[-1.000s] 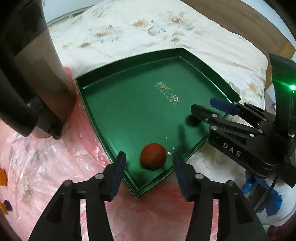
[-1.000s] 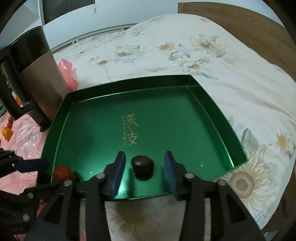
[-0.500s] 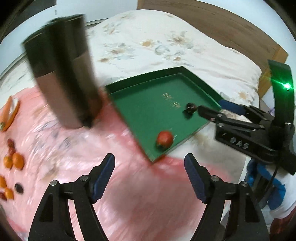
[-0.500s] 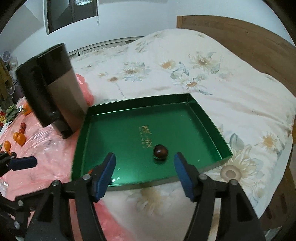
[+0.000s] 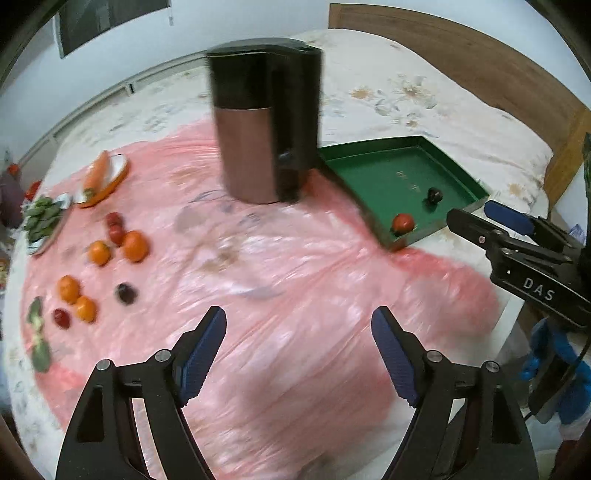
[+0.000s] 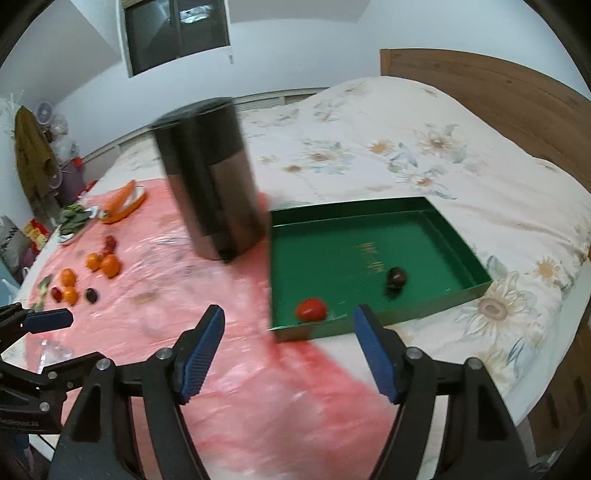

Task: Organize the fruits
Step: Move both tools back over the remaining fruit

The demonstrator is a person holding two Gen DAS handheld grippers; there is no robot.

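Home bedroom. A wide bed with cream flower-printed quilt (image 6: 424, 155) filled the room, backed by a brown wooden headboard (image 6: 491, 92). Plain white walls held a dark window (image 6: 177, 33). A yellow-brown garment (image 6: 31, 147) hung at one side beside household clutter.

A bed (image 6: 424, 155) with a pale flowered cover fills the room, its wooden headboard (image 6: 498, 92) on the right. The walls (image 6: 295, 40) are plain and pale, with a dark window (image 6: 177, 33) high up.
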